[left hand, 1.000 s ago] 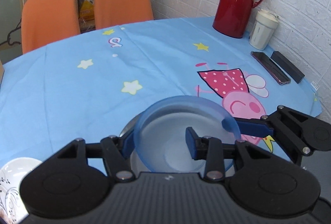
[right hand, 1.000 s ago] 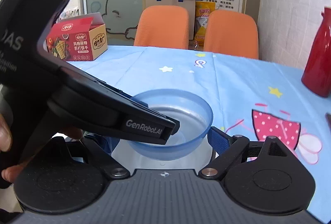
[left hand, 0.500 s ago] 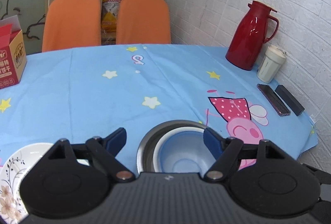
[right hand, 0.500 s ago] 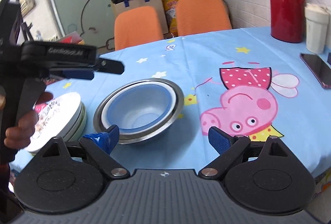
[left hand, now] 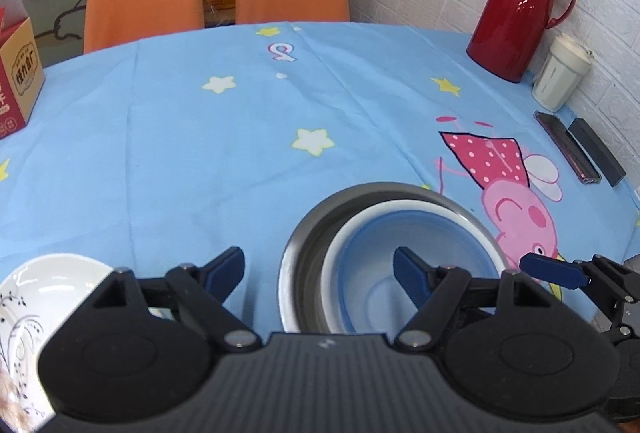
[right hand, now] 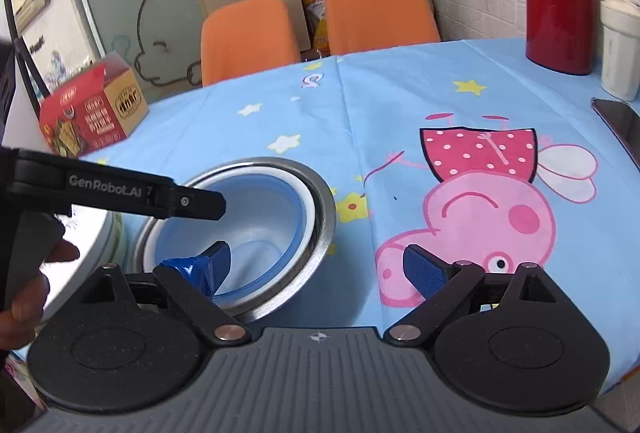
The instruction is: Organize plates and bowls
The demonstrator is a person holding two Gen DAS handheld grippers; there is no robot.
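Sitting nested near the table's front edge are three bowls: a blue bowl (left hand: 384, 273) inside a white bowl (left hand: 404, 211), inside a steel bowl (left hand: 320, 221). Both hand-held grippers are hovering over them with nothing between their fingers. The left hand-held gripper (left hand: 319, 265) is standing with its jaws wide apart, straddling the steel bowl's near-left rim. The right hand-held gripper (right hand: 316, 263) is likewise spread apart, its left finger hanging over the blue bowl's (right hand: 256, 233) inside and its right finger over the tablecloth.

The left wrist view is showing the white floral plate (left hand: 36, 297) just left of the bowls, and a blue fingertip of the right hand-held gripper poking in at its right edge. The right wrist view is giving what the other cannot — the side of the left hand-held gripper, marked GenRobot.AI, reaching across above the bowls, with the person's hand (right hand: 28, 293) on its handle.

The table (left hand: 200, 153) is wearing a light blue cloth with stars and a pink cartoon pig. At its far right are standing a red thermos (left hand: 516, 9) and a cream cup (left hand: 562, 77), with a phone (left hand: 568, 147) and a dark case (left hand: 596, 151) just beside them; a red snack box (right hand: 94, 111) is sitting at the far left. Beyond are two orange chairs (right hand: 316, 25), a cardboard box and a white brick wall.
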